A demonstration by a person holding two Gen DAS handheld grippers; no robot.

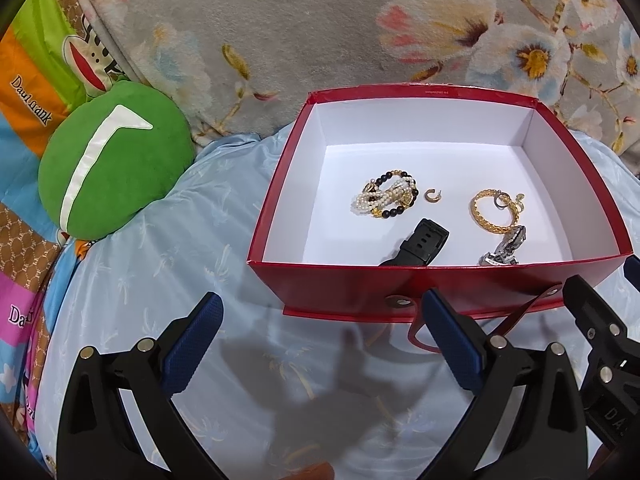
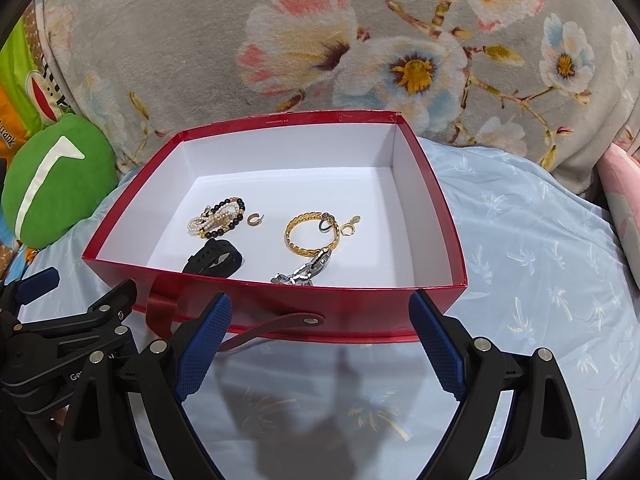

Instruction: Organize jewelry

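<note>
Left gripper (image 1: 320,334) and right gripper (image 2: 320,332): jaws open, empty (lower frame); red box (image 2: 348,308) of jewelry (image 2: 312,234) just beyond.

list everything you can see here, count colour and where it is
box: 1, red outside, white inside, open, on the blue sheet
bead bracelets: a tangled cluster, pearl white, black and gold, box floor left
small hoop earring: 1, gold, right of the beads
chain bangle: 1, gold, box floor centre-right
small rings: a few, silver and gold, at the bangle's far right edge
metal watch: 1, silver, near wall, by the bangle
strap watch: 1, black, near wall, left
sheet: 1, light blue
blanket: 1, grey floral, behind
cushion: 1, green, left
left tool: open, empty
right tool: open, empty
</note>
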